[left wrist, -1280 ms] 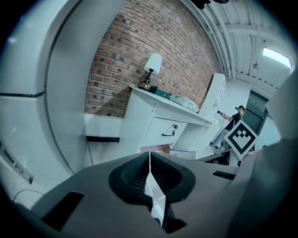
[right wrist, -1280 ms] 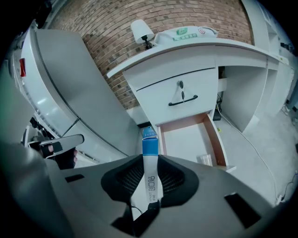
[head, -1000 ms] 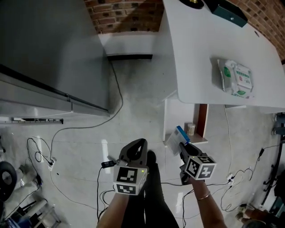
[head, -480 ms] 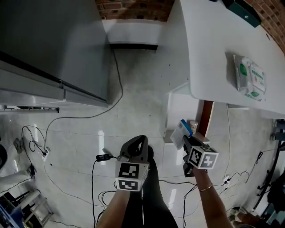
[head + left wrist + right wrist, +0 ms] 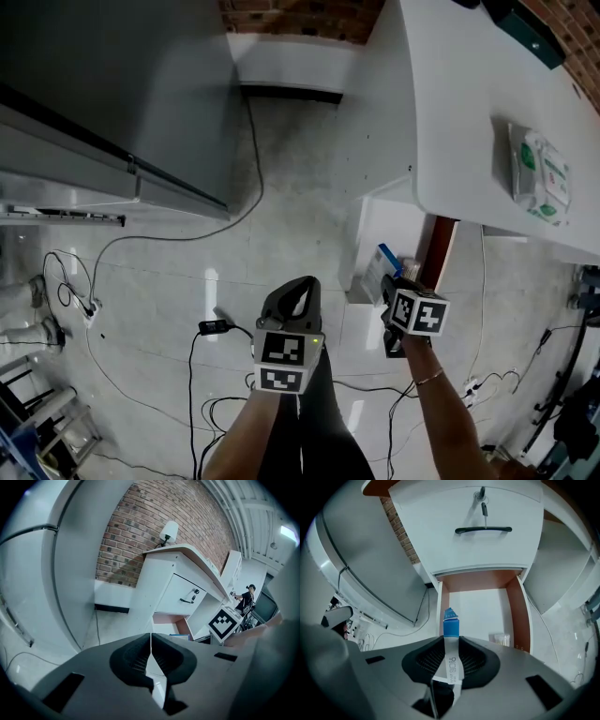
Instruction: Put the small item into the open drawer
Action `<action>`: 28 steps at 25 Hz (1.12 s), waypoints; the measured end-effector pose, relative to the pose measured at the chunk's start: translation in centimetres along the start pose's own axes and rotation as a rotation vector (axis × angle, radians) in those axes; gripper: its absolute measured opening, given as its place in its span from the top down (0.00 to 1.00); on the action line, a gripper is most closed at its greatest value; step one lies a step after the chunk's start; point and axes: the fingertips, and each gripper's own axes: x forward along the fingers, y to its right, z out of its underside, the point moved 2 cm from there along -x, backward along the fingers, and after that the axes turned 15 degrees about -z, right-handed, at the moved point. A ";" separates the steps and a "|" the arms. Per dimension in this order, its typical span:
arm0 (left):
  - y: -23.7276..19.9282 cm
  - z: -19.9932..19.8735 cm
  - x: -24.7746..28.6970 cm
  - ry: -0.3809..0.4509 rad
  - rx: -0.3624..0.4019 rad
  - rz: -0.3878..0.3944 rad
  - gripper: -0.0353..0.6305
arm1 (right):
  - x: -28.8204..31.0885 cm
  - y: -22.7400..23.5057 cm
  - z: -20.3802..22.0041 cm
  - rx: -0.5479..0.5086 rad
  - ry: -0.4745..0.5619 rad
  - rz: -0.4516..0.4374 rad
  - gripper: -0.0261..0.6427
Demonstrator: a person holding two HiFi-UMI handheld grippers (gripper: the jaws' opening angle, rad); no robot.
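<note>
My right gripper (image 5: 391,282) (image 5: 451,660) is shut on a thin white packet with a blue end (image 5: 451,630) (image 5: 380,268), which stands edge-on between the pads. It is held just in front of and above the open drawer (image 5: 478,603) (image 5: 375,244), a white tray with reddish-brown sides under the desk. A small tub of sticks (image 5: 502,640) lies in the drawer's near right corner. My left gripper (image 5: 295,295) (image 5: 151,656) is shut and holds nothing, out over the floor to the left of the drawer.
The white desk (image 5: 469,122) bears a pack of wipes (image 5: 541,175). A closed upper drawer with a black handle (image 5: 483,529) and a key sits over the open one. A grey cabinet (image 5: 103,103) stands at the left; cables (image 5: 216,328) run across the floor.
The view has shifted so the desk and drawer sit further right. My right gripper with the packet has come closer to the open drawer. The left gripper stays shut.
</note>
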 end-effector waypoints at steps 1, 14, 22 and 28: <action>-0.1 0.0 0.2 -0.001 0.000 -0.004 0.91 | 0.4 0.2 0.0 -0.001 -0.009 0.004 0.81; -2.1 0.2 1.4 -0.008 -0.038 -0.058 0.91 | 5.3 1.8 -0.4 0.015 -0.107 0.056 0.81; -3.1 0.0 2.4 -0.006 -0.055 -0.085 0.91 | 7.8 2.5 -0.8 0.065 -0.158 0.067 0.81; -3.8 0.0 3.2 -0.005 -0.076 -0.103 0.91 | 9.5 3.2 -0.4 0.046 -0.210 0.095 0.81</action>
